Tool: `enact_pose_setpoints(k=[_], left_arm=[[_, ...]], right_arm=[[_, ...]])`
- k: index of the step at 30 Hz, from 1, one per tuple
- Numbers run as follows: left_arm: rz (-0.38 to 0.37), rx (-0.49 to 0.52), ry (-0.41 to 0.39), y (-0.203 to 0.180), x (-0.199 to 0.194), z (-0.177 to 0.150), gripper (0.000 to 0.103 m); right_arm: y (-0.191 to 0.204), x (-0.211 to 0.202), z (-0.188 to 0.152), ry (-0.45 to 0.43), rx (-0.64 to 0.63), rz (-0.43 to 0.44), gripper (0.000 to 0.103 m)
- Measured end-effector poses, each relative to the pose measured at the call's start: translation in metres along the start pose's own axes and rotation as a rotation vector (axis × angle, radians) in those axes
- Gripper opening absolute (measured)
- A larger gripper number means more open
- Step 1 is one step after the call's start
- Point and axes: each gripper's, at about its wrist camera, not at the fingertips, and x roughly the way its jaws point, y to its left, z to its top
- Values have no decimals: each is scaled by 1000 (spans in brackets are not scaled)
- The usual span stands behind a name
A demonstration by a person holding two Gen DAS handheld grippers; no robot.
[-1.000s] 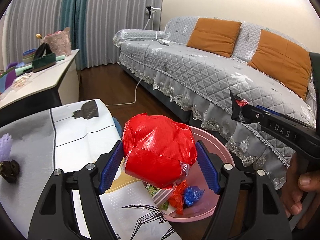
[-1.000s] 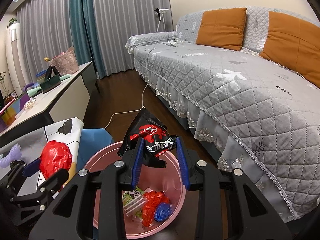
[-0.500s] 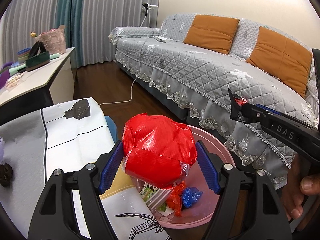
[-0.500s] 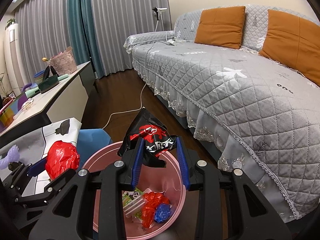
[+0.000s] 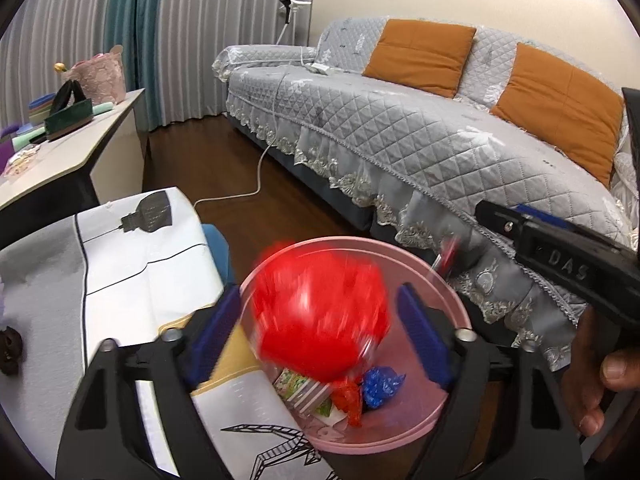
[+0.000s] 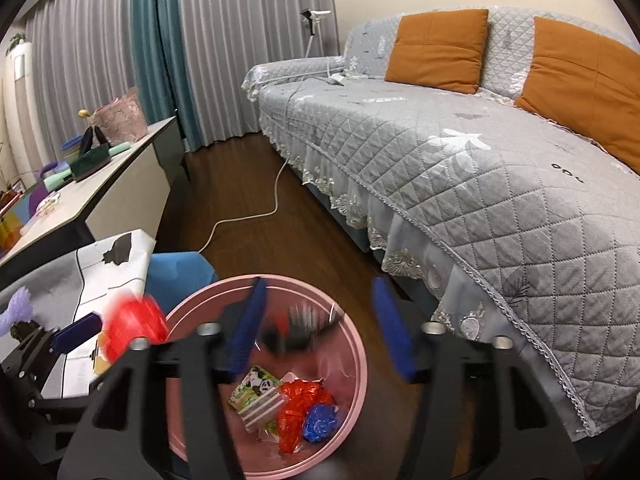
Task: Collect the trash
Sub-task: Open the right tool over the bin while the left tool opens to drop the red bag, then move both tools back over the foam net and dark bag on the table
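Pink bin [image 6: 352, 344], on the floor near the sofa: holds several wrappers. Left tongs [image 5: 320, 320] opening, blurred red bag [image 5: 320, 316] loose between them above the bin; right tongs [image 6: 320, 328] opening, black wrapper [image 6: 300, 328] dropping in. Left on the surface [image 5: 120, 280]: a dark scrap [image 5: 10, 350], perhaps trash.

The bin [image 6: 352, 364] sits between table [image 6: 60, 276] and sofa [image 6: 480, 184]; wrappers [image 6: 296, 404] lie inside, apparently loose.

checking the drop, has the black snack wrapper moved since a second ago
Yes. The black snack wrapper has dropped from above the pink bin rim to inside it, blurred, falling free of the opening right hand-held gripper.
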Motion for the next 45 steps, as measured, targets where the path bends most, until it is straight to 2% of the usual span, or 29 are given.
enact_pose_setpoints(k=[10, 12, 14, 16, 22, 25, 28, 31, 34, 38, 42, 45], left_arm=[[43, -8, -20, 14, -21, -1, 81], [56, -5, -30, 18, -29, 0, 81], [76, -4, -43, 22, -40, 1, 81], [88, -4, -60, 26, -51, 2, 81], [127, -9, -103, 37, -86, 3, 81], [148, -8, -127, 43, -104, 0, 81], [174, -19, -144, 53, -122, -2, 81], [188, -43, -149, 67, -138, -5, 81], [213, -49, -152, 81, -153, -7, 81], [240, -54, -156, 106, -176, -2, 81], [253, -81, -157, 146, -196, 5, 81], [293, -90, -145, 181, -200, 5, 81]], right_arm=[[7, 0, -1, -1, -13, -8, 60], [10, -1, -1, -4, -17, -10, 63], [13, -5, -1, -13, -16, -16, 75], [16, -10, -1, -25, -14, -14, 81], [32, -24, -1, -54, -30, 12, 93], [42, -34, -1, -80, -44, 21, 95], [46, -42, -1, -101, -34, 28, 96], [48, -51, -1, -124, -14, -3, 95], [49, -55, 0, -103, 2, 11, 95], [58, -61, -1, -98, -41, 27, 93], [72, -64, -4, -75, -85, 75, 90], [85, -67, -8, -67, -123, 104, 82]])
